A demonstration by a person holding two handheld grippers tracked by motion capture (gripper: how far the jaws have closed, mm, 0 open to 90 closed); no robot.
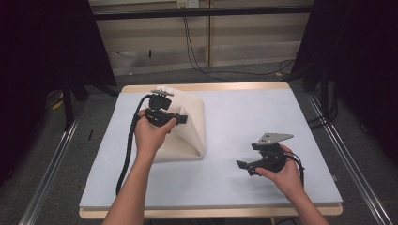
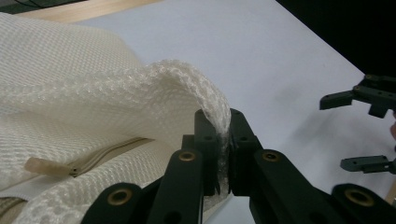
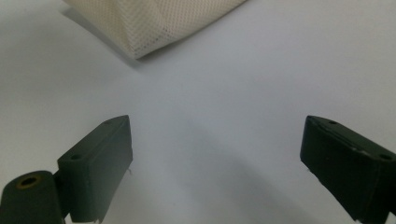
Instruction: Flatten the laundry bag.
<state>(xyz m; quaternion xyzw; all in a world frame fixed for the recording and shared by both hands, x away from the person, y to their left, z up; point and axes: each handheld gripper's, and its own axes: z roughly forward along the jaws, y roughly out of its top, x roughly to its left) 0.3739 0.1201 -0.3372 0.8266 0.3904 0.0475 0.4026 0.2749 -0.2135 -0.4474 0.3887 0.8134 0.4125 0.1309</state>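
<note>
Left tool (image 2: 223, 154) pinches the mesh bag (image 2: 93, 107) (right tool (image 3: 215, 172) agape)

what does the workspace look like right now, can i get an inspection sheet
Surface: pale blue mat on a wooden table.
Job's things: cream mesh bag, one edge lifted; zipper shut as far as it shows.
Clutter: nothing seen.
Grippers: left gripper shut on the bag's edge; right gripper open, above bare mat.
Cables: one trails from the left gripper; others on the floor.
Surroundings: black curtains both sides, metal rails along the table.
</note>
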